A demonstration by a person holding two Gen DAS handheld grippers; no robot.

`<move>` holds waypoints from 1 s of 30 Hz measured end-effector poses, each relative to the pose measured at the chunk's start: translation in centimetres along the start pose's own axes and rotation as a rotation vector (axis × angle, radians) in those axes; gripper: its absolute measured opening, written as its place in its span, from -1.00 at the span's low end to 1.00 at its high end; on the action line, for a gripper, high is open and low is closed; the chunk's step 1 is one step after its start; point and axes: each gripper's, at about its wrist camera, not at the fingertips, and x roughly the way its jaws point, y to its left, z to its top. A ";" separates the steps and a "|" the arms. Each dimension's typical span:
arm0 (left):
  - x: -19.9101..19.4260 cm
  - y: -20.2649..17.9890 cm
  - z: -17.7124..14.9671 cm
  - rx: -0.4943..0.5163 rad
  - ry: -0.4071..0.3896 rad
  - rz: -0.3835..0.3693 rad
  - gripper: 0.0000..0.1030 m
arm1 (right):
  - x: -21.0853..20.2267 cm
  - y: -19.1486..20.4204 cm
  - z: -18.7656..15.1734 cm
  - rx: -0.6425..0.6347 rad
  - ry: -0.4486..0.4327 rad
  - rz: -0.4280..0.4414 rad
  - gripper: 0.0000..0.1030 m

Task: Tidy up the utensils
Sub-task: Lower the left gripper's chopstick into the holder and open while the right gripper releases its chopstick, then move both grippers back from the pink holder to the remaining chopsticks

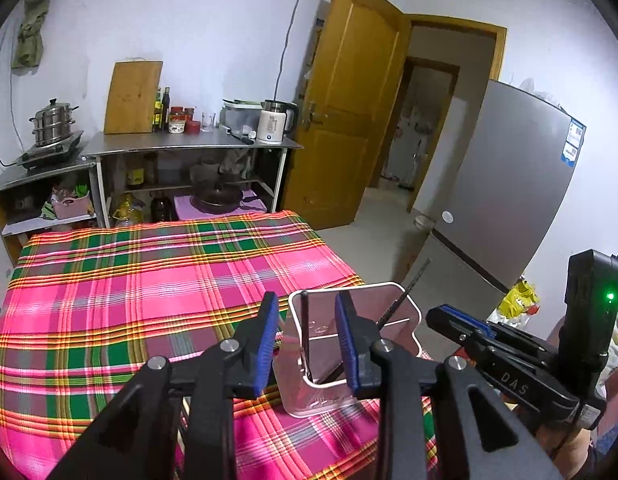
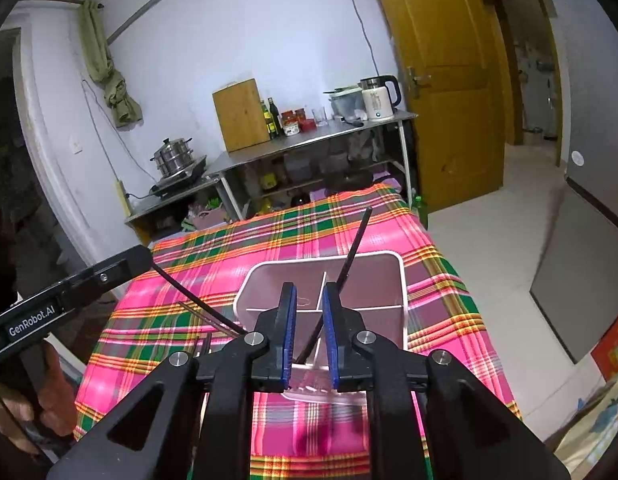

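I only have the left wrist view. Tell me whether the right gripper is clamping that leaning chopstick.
Observer: No. From the right wrist view, the right gripper is open; the chopstick runs through the gap with no pad pressing on it.
Operator: Say where its lower end sits.
Observer: Inside the holder, apparently on the near side of the cross divider.
Operator: Describe the left gripper from that side.
Observer: The left gripper is left of the holder, and a second chopstick slants from its tip down towards the holder.
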 end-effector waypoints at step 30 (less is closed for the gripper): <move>-7.8 5.2 -10.2 -0.092 -0.013 0.146 -0.40 | -3.1 6.0 -6.5 -0.145 0.015 0.098 -0.73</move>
